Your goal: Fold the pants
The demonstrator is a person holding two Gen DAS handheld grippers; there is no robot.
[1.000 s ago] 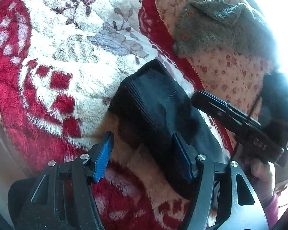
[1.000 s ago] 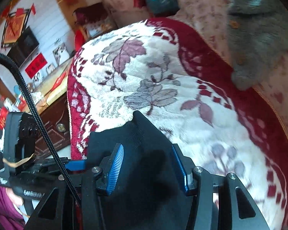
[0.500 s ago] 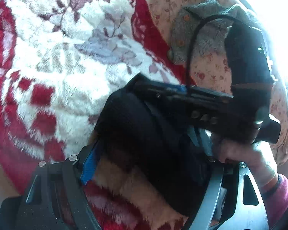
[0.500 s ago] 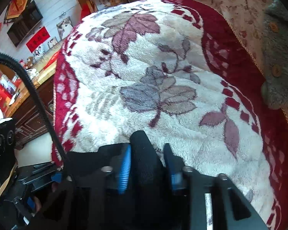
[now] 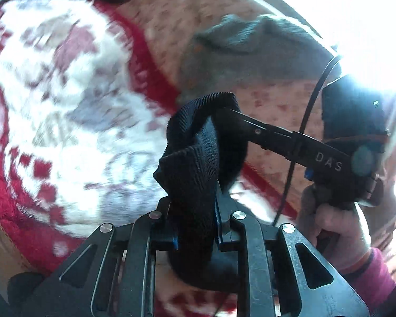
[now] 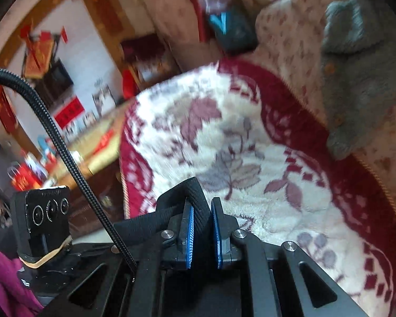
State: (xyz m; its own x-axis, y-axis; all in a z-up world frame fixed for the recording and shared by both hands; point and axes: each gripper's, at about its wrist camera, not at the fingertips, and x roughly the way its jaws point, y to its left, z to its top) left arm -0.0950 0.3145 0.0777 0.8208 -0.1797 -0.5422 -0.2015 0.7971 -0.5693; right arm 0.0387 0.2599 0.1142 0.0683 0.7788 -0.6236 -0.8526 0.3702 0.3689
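Left gripper: jaws closing, 2 blue pads pressed on a thick bunch of the black pants. Cloth fills the gap between the pads and rises out of it in a ribbed fold ahead of the jaws.

Right gripper: jaws closing, nearly together, with a narrow ribbed band of the pants pinched between the blue pads. From there the cloth runs left, toward the left gripper's body.

In the left view the right gripper enters from the right, tips buried in the upper fold of the same cloth, just ahead of the left jaws. A hand with a pink cuff grips its handle.

Pants: held up between the 2 grippers, clear of the blanket beneath. How much hangs below the jaws cannot be told.

Blanket: white plush, red border, leaf pattern; blurred in both views. Beyond it, right of the jaws, a grey garment lies on floral fabric.
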